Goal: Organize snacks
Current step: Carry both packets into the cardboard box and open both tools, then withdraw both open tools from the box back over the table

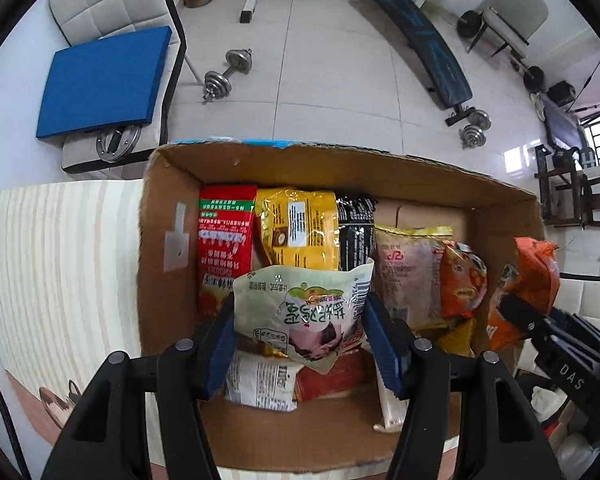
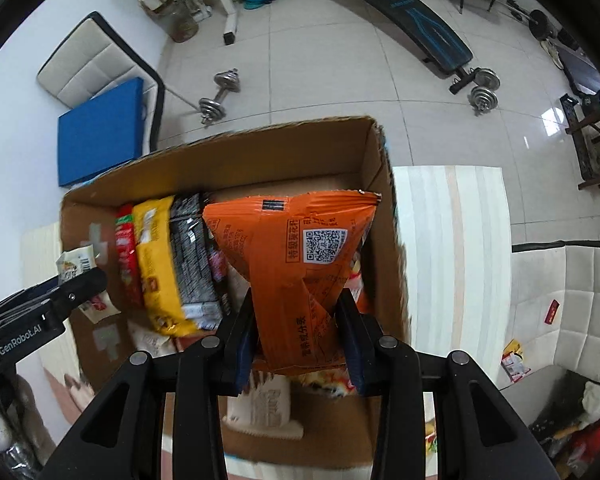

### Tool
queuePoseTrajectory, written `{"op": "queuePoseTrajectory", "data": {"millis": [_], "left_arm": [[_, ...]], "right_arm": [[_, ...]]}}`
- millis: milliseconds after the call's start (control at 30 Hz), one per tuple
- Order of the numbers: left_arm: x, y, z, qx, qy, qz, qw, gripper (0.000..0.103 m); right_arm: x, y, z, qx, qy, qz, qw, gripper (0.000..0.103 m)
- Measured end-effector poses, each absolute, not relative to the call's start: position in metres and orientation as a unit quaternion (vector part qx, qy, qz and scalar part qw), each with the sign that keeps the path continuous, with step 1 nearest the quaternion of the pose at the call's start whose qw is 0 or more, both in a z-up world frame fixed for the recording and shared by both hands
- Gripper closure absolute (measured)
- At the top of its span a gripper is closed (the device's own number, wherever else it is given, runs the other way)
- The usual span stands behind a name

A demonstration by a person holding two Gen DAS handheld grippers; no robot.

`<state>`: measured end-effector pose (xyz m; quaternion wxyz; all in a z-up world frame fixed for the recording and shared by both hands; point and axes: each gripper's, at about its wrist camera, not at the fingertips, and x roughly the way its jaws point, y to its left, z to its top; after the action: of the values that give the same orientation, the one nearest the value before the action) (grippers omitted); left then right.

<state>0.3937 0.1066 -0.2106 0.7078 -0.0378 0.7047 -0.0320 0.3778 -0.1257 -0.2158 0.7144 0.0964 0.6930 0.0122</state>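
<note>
A cardboard box (image 1: 168, 216) holds several snack packs standing in a row: a red pack (image 1: 224, 236), a yellow pack (image 1: 300, 228), a black pack (image 1: 356, 232) and a pale pack (image 1: 408, 276). My left gripper (image 1: 300, 340) is shut on a pale green snack bag (image 1: 300, 312) and holds it over the box's near side. My right gripper (image 2: 300, 332) is shut on an orange snack bag (image 2: 292, 256) above the box's right end (image 2: 384, 200). The right gripper and its orange bag (image 1: 532, 280) also show at the right of the left wrist view.
The box sits on a striped table (image 1: 60, 264). White and red packs (image 1: 260, 380) lie flat on the box floor. Beyond it are a chair with a blue pad (image 1: 104, 80), dumbbells (image 1: 228, 74) and a workout bench (image 1: 420, 40) on the tiled floor.
</note>
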Motion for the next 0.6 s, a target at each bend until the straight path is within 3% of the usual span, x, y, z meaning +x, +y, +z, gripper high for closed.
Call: {"op": "queuePoseTrajectory", "data": {"millis": [133, 200, 333, 400, 467, 600], "left_arm": [[0.400, 0.112, -0.221, -0.037, 0.709, -0.006, 0.704, 0.045], [0.402, 0.114, -0.226, -0.047, 0.715, -0.006, 0.698, 0.035], [0.401, 0.113, -0.223, -0.053, 0.710, -0.010, 0.702, 0.026], [0.399, 0.113, -0.219, -0.054, 0.705, -0.014, 0.707, 0.017], [0.396, 0.113, -0.216, -0.061, 0.703, -0.021, 0.708, 0.013], [0.388, 0.113, -0.212, -0.055, 0.701, -0.025, 0.711, 0.012]], "right_arm": [[0.389, -0.131, -0.224, 0.102, 0.696, 0.006, 0.711, 0.056], [0.392, -0.131, -0.223, 0.093, 0.692, 0.005, 0.716, 0.023], [0.391, -0.125, -0.221, 0.087, 0.696, 0.009, 0.713, 0.019], [0.387, -0.120, -0.221, 0.078, 0.698, 0.012, 0.712, 0.009], [0.381, -0.115, -0.219, 0.069, 0.699, 0.011, 0.711, 0.009], [0.368, -0.111, -0.222, 0.066, 0.702, 0.012, 0.709, 0.008]]}}
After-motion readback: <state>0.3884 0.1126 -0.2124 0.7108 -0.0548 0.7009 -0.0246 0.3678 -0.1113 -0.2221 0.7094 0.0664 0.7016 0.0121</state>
